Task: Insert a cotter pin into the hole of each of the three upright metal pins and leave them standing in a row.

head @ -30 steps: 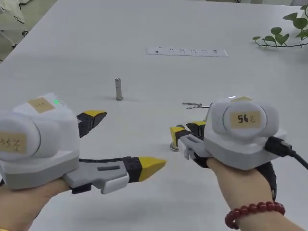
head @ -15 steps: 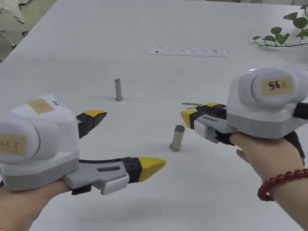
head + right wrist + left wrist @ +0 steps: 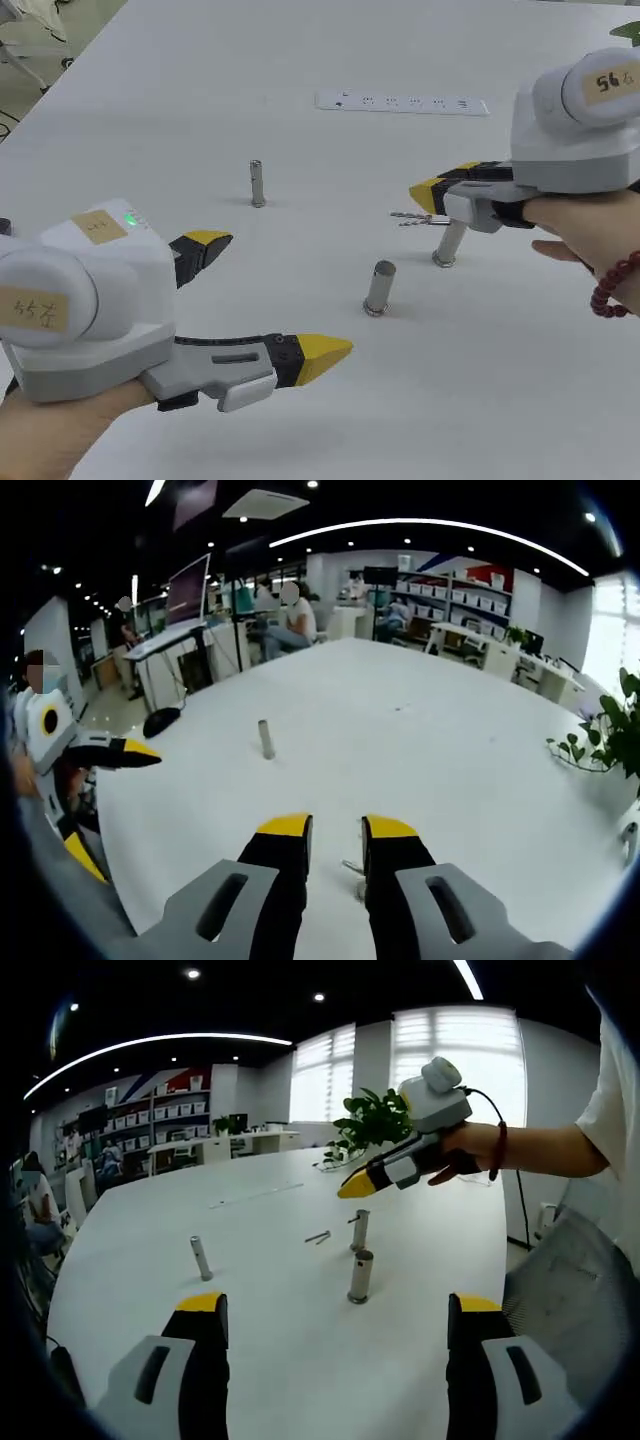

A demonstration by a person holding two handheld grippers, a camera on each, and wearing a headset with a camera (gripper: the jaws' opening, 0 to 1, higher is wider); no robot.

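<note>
Three upright metal pins stand on the white table: a thin one at the far left, a thicker one in the middle, and one to its right. Two loose cotter pins lie flat beside the right pin. My right gripper hovers above the right pin and the cotter pins, its jaws a narrow gap apart with nothing between them. My left gripper is held low at the near left, wide open and empty. The left gripper view shows the middle pin straight ahead.
A white power strip lies flat at the far side of the table. A potted plant stands past the right edge. The table surface is broad and white, with people and desks beyond the table.
My right gripper has let go of the middle pin, then risen and drawn back to the right. That pin stands alone, and the right pin has come into sight. The left gripper has stayed put.
</note>
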